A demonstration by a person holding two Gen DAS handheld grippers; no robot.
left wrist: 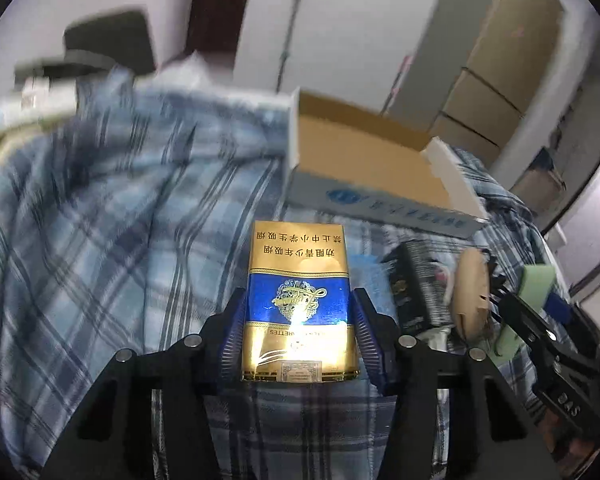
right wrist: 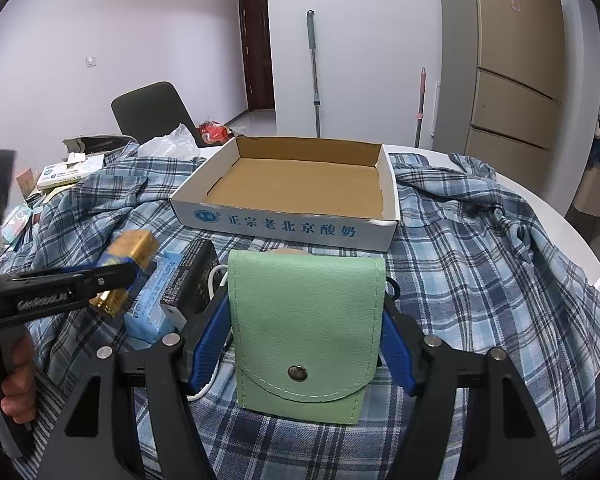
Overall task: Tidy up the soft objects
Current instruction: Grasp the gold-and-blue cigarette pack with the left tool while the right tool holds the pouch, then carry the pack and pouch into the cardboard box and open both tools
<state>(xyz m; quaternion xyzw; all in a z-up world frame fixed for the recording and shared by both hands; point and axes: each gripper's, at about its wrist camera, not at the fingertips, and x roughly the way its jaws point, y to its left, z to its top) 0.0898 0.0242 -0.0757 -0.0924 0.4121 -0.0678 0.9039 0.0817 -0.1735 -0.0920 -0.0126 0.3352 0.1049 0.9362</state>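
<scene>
The cardboard tray (right wrist: pixel 300 184) sits open and empty on the plaid cloth (right wrist: pixel 480 264) that covers the worktop (right wrist: pixel 560 220), and both held things lie on its near side, so the coming move is most likely forward and over its printed front wall. The green pouch (right wrist: pixel 306 328) stands upright, flap and snap facing the camera, its long axis vertical, directly before the middle of that wall. The right tool (right wrist: pixel 306 344) pinches it by its two sides, blue pads pressed against the pouch. It points downward toward the cloth, squarely at the tray.

The gold and blue packet (left wrist: pixel 298 304) is clamped lengthwise in the left tool (left wrist: pixel 298 340), its long axis along the fingers, top end forward. From this tool the tray lies ahead and to the right, seen corner-on, so it is farther off and would need to swing right. The view is tilted and smeared. In the right wrist view a hand (right wrist: pixel 14 380) grips this tool's handle at the left edge.

The right hand looks nearer, its path shorter and straighter.
</scene>
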